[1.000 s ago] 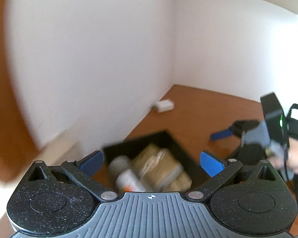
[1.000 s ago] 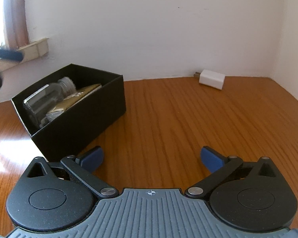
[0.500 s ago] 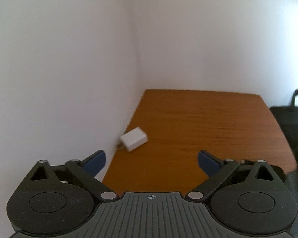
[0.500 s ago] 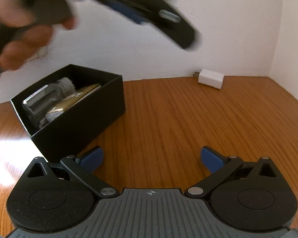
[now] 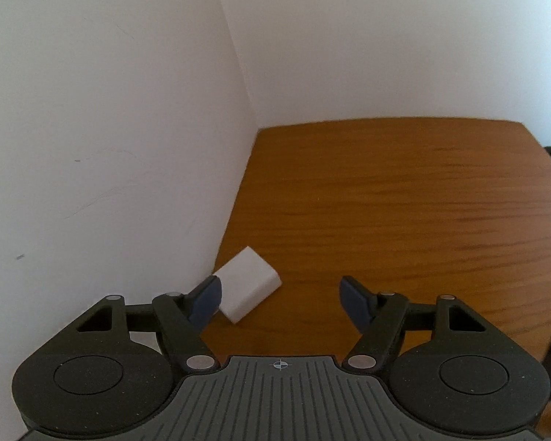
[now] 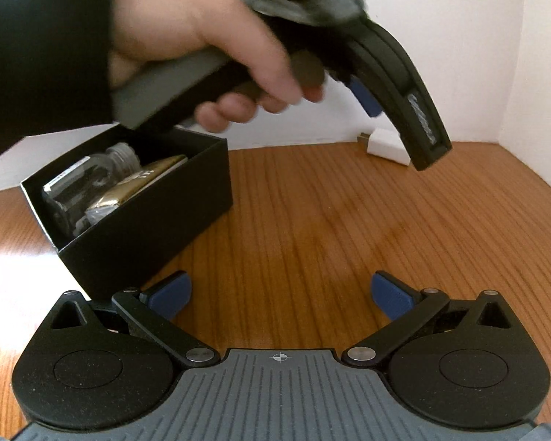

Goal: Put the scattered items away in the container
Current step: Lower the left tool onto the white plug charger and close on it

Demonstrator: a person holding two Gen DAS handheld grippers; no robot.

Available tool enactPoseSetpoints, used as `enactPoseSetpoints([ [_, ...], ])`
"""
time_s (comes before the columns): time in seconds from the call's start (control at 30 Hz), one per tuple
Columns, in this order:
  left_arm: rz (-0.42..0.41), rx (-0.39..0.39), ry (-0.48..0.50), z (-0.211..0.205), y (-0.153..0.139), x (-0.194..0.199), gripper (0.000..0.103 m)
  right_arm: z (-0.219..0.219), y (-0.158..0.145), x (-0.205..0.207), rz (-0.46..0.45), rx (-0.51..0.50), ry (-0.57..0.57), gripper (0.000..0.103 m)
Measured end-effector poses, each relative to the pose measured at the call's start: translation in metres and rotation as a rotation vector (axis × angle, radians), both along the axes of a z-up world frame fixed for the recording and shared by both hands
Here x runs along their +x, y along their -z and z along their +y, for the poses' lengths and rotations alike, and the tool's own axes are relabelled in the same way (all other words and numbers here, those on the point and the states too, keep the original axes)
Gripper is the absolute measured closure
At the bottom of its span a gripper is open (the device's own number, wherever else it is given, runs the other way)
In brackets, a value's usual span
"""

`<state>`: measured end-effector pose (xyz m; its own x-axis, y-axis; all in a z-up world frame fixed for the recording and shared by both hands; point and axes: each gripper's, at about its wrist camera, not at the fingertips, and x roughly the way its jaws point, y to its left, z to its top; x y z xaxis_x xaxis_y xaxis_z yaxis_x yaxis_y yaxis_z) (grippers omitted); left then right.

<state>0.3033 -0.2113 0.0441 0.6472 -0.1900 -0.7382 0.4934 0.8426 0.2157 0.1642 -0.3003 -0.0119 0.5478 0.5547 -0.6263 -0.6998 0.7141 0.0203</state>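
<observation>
- Tabletop (image 6: 349, 220) of orange-brown wood fills both views and runs into a corner of white walls (image 5: 110, 128).
- Black box (image 6: 158, 228), the container, stands open on the table at the left of the right wrist view, one corner turned toward the camera; it sits well apart from the wall corner.
- Left gripper (image 5: 280, 296) hangs low over the table near the wall, its blue-padded fingers spread wide with nothing between them. From the right wrist view it shows as a blurred black tool in a hand (image 6: 209, 40) with a dark sleeve, nose tipped down toward the back wall.
- Right gripper (image 6: 280, 294) hovers low in front of the box, fingers spread and empty.
- Clear bottle (image 6: 88, 180) and a gold-wrapped packet (image 6: 139, 183) already lie inside the box, side by side.
- White charger (image 5: 248, 288), the one loose item in sight, lies flat on the table just beside the wall. In the left wrist view its long axis runs diagonally, from lower left toward upper right; its near end sits just at the left pad. In the right wrist view metal prongs stick out of its left end, pointing along the back wall toward the box side.
- Step in hand, as I judge it: the left gripper closing in on the charger. The next move calls for shifting left so both pads straddle the short width, squeezing, lifting, then carrying it across to the box.
</observation>
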Motion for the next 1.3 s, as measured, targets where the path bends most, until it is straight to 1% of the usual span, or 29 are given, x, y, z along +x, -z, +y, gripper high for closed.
enactPoseSetpoints([
  [0.23,0.026,0.044,-0.014,-0.010,0.016,0.023,0.029,0.000,0.000,0.000,0.000,0.000,0.000,0.000],
  [0.4,0.027,0.072,0.001,-0.011,0.019,0.019,0.026,-0.001,0.000,0.000,0.000,0.000,0.001,0.000],
  [0.5,0.059,0.045,0.018,-0.013,0.014,0.014,0.025,-0.001,0.000,0.000,0.000,0.000,0.001,0.000],
  [0.6,0.120,-0.023,0.041,-0.011,0.005,0.011,0.025,-0.001,-0.001,0.000,0.000,0.000,0.001,0.000],
  [0.67,0.113,-0.022,0.030,-0.009,0.006,0.013,0.025,-0.001,-0.001,0.000,0.000,0.000,0.001,0.000],
  [0.77,0.103,-0.020,0.014,-0.006,0.008,0.015,0.023,-0.001,-0.001,0.000,0.000,0.000,0.001,0.000],
  [0.93,0.087,-0.016,-0.014,-0.001,0.010,0.018,0.023,-0.001,-0.001,0.000,0.000,0.000,0.001,0.000],
  [1.0,0.092,-0.016,-0.018,0.001,0.012,0.021,0.028,-0.001,-0.001,0.000,0.000,0.000,0.001,0.000],
  [1.03,0.097,-0.036,-0.015,0.003,0.010,0.020,0.031,-0.001,-0.001,0.000,0.000,0.000,0.001,0.000],
  [1.1,0.103,-0.052,-0.017,0.007,0.008,0.021,0.049,-0.001,-0.001,0.001,0.000,0.000,0.001,0.000],
  [1.17,0.103,-0.062,-0.012,0.009,0.007,0.021,0.062,-0.001,-0.001,0.001,0.000,0.000,0.000,0.000],
  [1.3,0.080,-0.064,-0.013,0.016,-0.001,0.009,0.062,-0.001,-0.001,0.001,0.000,0.000,0.000,0.000],
])
